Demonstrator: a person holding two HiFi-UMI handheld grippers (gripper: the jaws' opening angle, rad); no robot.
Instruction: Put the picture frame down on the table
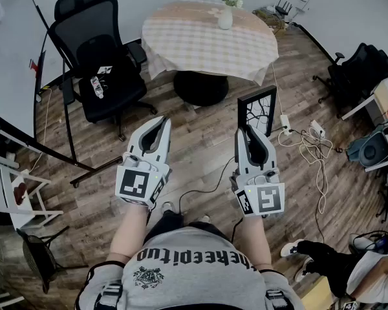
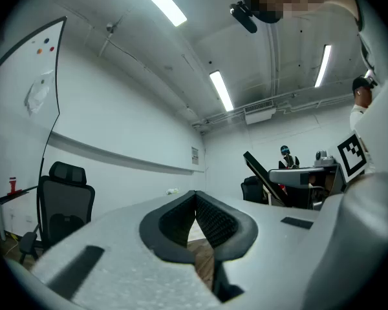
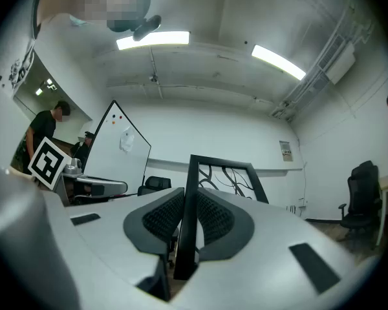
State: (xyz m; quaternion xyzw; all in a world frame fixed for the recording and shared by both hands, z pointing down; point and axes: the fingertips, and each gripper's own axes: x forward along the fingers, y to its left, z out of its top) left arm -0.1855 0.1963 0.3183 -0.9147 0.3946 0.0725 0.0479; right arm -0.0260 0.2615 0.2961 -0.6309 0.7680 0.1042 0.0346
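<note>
The right tool (image 1: 246, 130) is pinching the picture frame (image 1: 257, 110) by its dark left edge. The right gripper view shows both ribbed pads pressed flat against that edge, and the frame stands upright above the jaws with its branch-pattern panel facing out. The left tool (image 1: 160, 123) carries nothing; its jaws are pressed together at the tips with only floor showing behind them.

By my reading this is the carry step. The frame hangs in the air over the wooden floor (image 1: 200, 141), well short of the round, checked-cloth surface (image 1: 194, 41) ahead, so the set-down is not yet done.

The next move calls for a reach forward and up to bring the frame over the cloth. It should aim for the bare near side, clear of the vase (image 1: 226, 17) at the far rim. The office chair (image 1: 97, 57) sits off to the left, out of the way. The grip is on one thin edge, so the frame could swing; lower it gently and let the bottom rail touch down before the jaws part.
</note>
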